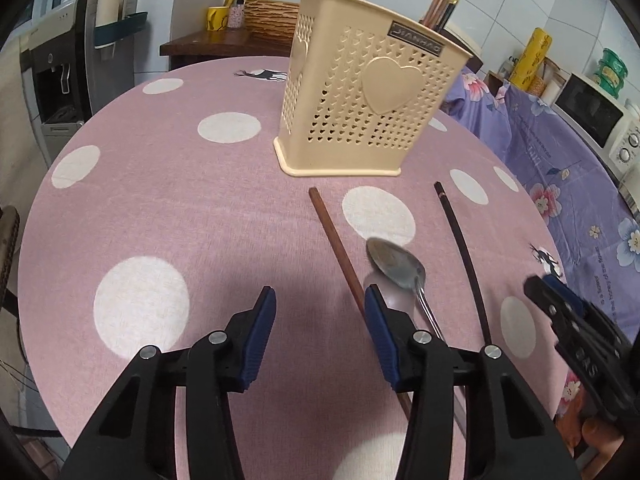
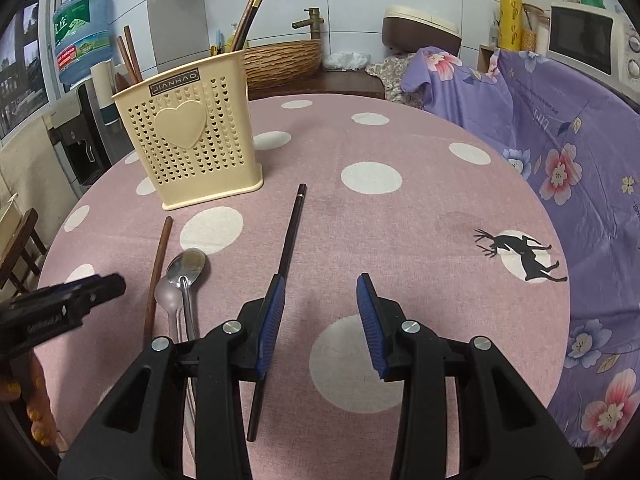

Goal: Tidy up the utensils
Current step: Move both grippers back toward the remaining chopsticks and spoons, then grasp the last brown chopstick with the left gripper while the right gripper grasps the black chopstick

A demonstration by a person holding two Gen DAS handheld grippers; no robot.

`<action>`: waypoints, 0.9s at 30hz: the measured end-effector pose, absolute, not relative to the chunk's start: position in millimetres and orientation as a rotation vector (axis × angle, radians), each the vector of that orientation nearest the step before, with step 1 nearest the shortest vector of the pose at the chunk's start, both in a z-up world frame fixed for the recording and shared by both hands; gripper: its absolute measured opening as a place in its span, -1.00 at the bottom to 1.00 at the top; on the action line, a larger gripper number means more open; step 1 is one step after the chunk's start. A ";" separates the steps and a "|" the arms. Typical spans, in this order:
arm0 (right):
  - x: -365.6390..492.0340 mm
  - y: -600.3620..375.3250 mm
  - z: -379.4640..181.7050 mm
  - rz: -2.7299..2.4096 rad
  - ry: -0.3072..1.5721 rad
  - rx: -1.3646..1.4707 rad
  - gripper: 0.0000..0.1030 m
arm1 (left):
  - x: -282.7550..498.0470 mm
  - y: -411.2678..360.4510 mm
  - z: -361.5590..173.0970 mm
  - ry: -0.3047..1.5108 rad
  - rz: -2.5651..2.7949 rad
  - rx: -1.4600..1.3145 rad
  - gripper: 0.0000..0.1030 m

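Both the left gripper [image 1: 320,300] and right gripper [image 2: 320,286] are hovering half-open and empty over the brown chopstick [image 1: 340,248], metal spoon [image 1: 396,264] and black chopstick [image 2: 290,240], which are lying toward the table's [image 2: 400,140] near edge, likely awaiting transfer into the beige holder [image 1: 360,100].

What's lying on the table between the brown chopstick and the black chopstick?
A metal spoon and a clear plastic spoon, side by side between the brown chopstick and the black chopstick, seen best in the right wrist view.
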State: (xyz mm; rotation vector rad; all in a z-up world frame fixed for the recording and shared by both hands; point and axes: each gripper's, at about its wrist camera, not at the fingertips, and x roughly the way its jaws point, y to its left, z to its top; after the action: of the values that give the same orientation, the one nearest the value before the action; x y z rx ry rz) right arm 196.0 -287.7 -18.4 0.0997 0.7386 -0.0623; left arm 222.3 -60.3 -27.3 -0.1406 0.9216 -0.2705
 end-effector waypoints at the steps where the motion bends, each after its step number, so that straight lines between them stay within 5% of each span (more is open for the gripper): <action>1: 195.7 -288.2 -18.6 -0.064 0.738 0.100 -0.18 | 226.5 -62.0 -26.8 0.923 -0.266 -0.136 -0.11; 3: 194.8 -290.5 -19.7 -0.072 0.735 0.103 -0.01 | 238.1 -66.9 -25.5 0.922 -0.258 -0.117 -0.11; 15: 196.4 -298.2 -26.1 -0.079 0.758 0.107 -0.01 | 274.8 -88.1 -40.3 0.952 -0.196 -0.036 -0.32; 21: 200.7 -294.1 -25.1 -0.057 0.766 0.108 -0.01 | 271.2 -84.1 -41.9 0.934 -0.198 0.016 -0.75; 27: 211.4 -288.7 -24.6 -0.011 0.791 0.109 -0.01 | 270.1 -66.8 -41.2 0.952 -0.219 0.011 -0.75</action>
State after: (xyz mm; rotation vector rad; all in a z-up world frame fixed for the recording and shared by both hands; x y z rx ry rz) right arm 211.4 -288.7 -24.6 0.1091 0.7907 -0.0110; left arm 270.1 -66.8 -41.2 0.0110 0.9523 -0.2187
